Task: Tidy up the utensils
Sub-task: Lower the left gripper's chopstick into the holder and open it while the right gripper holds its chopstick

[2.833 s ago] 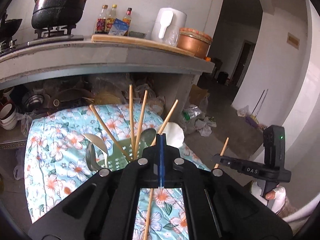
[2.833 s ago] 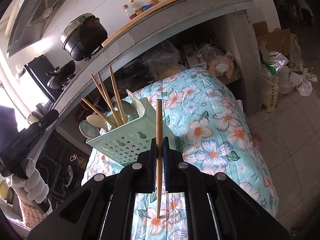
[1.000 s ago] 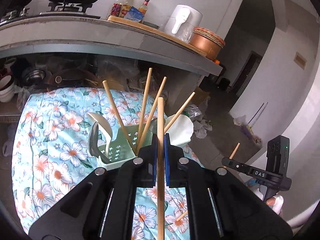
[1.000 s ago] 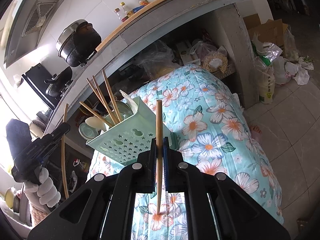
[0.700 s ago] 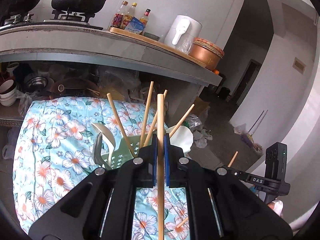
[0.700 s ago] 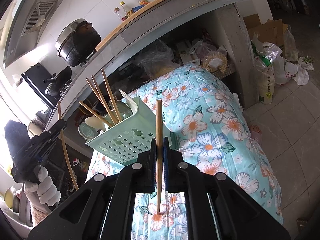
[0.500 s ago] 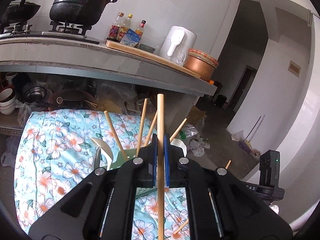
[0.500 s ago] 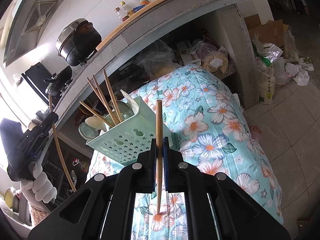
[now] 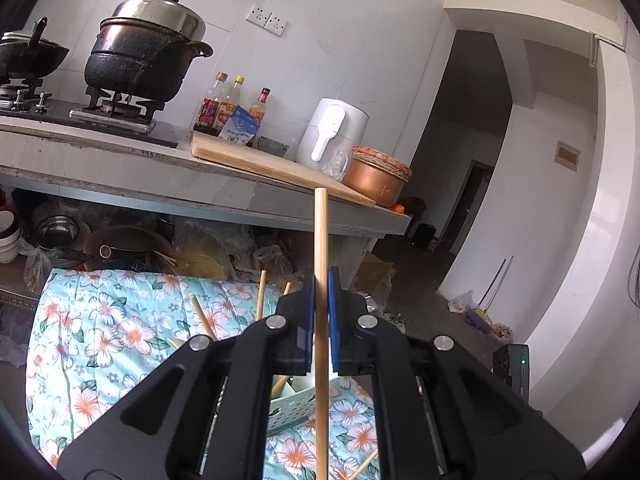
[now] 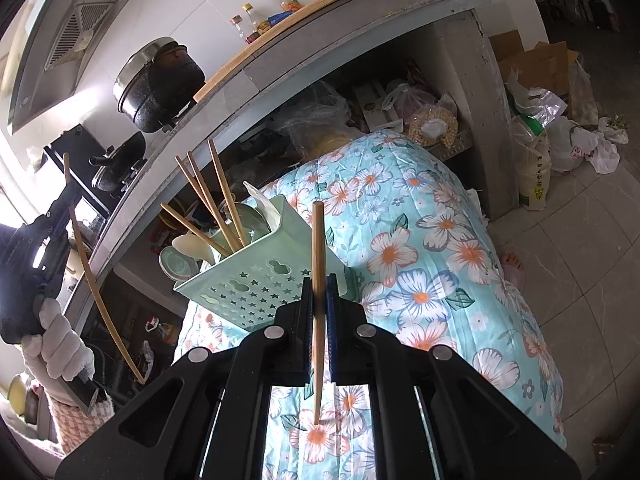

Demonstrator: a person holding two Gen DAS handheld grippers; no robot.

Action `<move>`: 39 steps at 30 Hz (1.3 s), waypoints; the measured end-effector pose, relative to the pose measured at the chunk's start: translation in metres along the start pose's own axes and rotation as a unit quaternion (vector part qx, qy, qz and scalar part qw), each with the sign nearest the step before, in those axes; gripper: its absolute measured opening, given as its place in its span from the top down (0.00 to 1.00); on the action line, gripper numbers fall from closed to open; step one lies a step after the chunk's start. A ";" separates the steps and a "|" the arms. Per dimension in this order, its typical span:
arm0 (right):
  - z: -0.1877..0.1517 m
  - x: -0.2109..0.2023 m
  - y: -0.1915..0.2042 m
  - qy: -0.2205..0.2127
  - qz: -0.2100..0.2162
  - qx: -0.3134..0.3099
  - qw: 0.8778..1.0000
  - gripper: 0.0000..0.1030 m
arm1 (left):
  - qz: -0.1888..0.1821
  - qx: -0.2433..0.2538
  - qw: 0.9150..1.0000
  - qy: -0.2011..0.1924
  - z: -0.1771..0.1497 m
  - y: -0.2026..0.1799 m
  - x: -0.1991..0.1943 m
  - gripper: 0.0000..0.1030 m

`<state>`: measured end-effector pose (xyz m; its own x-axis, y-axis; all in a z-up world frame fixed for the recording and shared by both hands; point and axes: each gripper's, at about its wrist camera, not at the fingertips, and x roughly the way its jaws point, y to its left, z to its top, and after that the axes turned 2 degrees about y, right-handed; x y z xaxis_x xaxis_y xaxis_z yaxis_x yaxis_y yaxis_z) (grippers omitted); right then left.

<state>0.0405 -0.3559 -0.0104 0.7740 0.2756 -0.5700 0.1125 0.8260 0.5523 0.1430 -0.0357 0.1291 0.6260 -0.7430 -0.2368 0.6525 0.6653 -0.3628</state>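
Each gripper, left [image 9: 320,300] and right [image 10: 319,292], clamped one chopstick [image 9: 321,248] upright. Just beyond the right gripper, the green holder [image 10: 256,276] on the floral cloth [image 10: 420,240] held four chopsticks.

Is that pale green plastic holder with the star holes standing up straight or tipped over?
Tipped. The pale green plastic star-holed holder leans on the flowered blue cloth, with wooden chopsticks and spoons fanning from its mouth.
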 end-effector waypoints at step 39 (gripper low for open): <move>0.003 -0.008 -0.001 -0.003 0.045 0.014 0.999 0.94 | 0.008 -0.014 1.000 -0.022 0.010 0.007 0.010 0.95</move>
<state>0.0361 -0.3601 -0.0046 0.7859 0.3442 -0.5138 0.0604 0.7841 0.6177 0.1581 -0.0382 0.1330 0.6554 -0.7274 -0.2034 0.6297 0.6749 -0.3846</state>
